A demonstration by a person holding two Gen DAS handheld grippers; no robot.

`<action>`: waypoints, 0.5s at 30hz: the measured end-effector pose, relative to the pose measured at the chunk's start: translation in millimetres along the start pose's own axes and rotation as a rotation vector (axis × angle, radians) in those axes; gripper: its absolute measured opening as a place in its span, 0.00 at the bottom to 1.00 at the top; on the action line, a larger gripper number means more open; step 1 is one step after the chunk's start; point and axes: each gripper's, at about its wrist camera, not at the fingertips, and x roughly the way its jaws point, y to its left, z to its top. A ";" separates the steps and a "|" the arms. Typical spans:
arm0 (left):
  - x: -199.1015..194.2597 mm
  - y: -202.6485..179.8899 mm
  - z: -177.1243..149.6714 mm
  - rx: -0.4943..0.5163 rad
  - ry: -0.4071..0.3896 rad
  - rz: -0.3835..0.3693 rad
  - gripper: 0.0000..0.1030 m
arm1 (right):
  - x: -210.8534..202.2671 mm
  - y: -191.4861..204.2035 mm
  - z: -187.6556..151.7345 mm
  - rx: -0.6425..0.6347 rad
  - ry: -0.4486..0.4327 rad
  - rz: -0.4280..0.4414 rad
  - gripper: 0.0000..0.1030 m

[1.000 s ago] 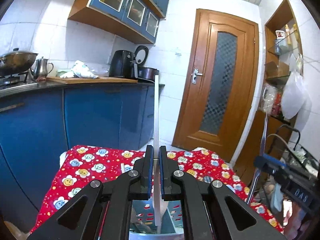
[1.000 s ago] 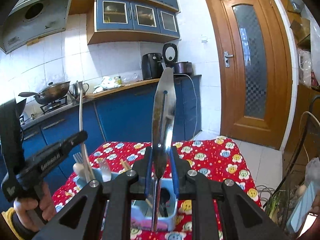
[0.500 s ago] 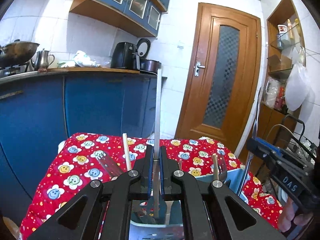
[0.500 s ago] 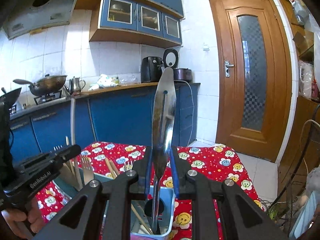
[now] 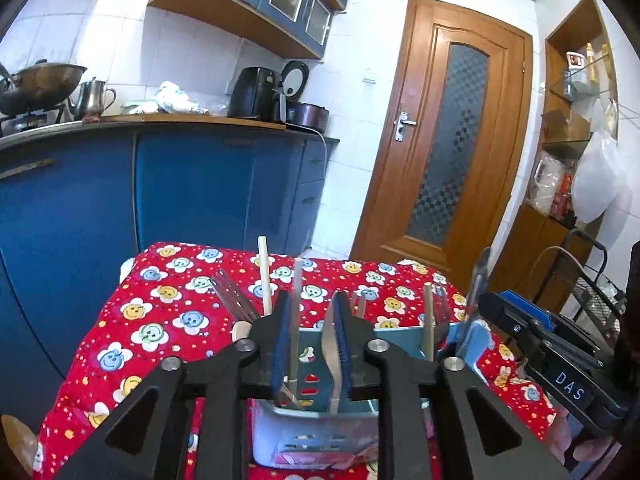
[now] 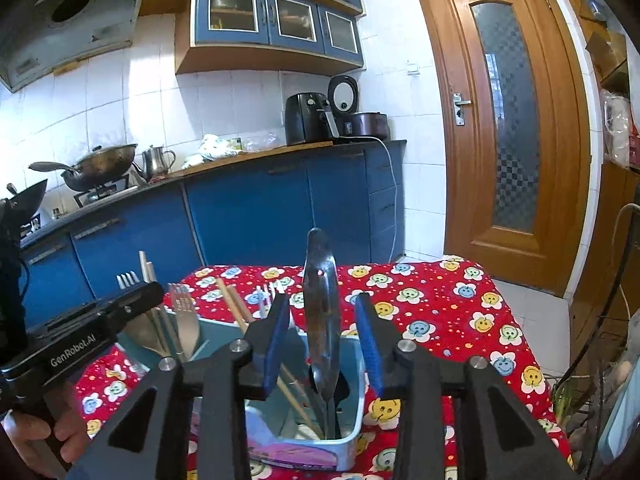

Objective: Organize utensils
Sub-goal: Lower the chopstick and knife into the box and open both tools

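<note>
A light blue utensil holder (image 5: 316, 416) (image 6: 354, 364) stands on the red flowered tablecloth (image 5: 160, 320). My left gripper (image 5: 312, 320) hangs just over it, jaws opening. A white chopstick (image 5: 297, 300) stands loose between them, close to the left pad, its lower end in the holder. My right gripper (image 6: 322, 320) is over another compartment, jaws also opening. A steel spoon (image 6: 322, 280) stands upright between its pads with a gap on each side, its lower end down in the holder. Each gripper shows in the other's view: the right gripper (image 5: 540, 344), the left gripper (image 6: 100, 324).
Forks (image 6: 184, 312) and wooden chopsticks (image 6: 236, 304) stand in the holder's other compartments. Blue kitchen cabinets (image 6: 260, 216) run behind the table, and a wooden door (image 6: 504, 120) is at the right. A wire rack (image 5: 592, 292) stands beside the table's right edge.
Both grippers sank toward the holder and their jaws parted. The white chopstick and the spoon slid down out of the pads into the holder.
</note>
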 end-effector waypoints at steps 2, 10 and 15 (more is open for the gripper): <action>-4.9 -2.2 0.9 0.007 -0.003 -0.002 0.28 | -5.3 1.6 1.0 0.006 -0.007 0.007 0.36; -39.2 -7.9 3.6 0.016 -0.014 -0.001 0.33 | -38.4 5.6 8.4 0.046 -0.041 0.046 0.39; -64.8 -9.4 3.4 0.032 -0.015 0.009 0.33 | -63.7 11.5 11.1 0.054 -0.062 0.065 0.41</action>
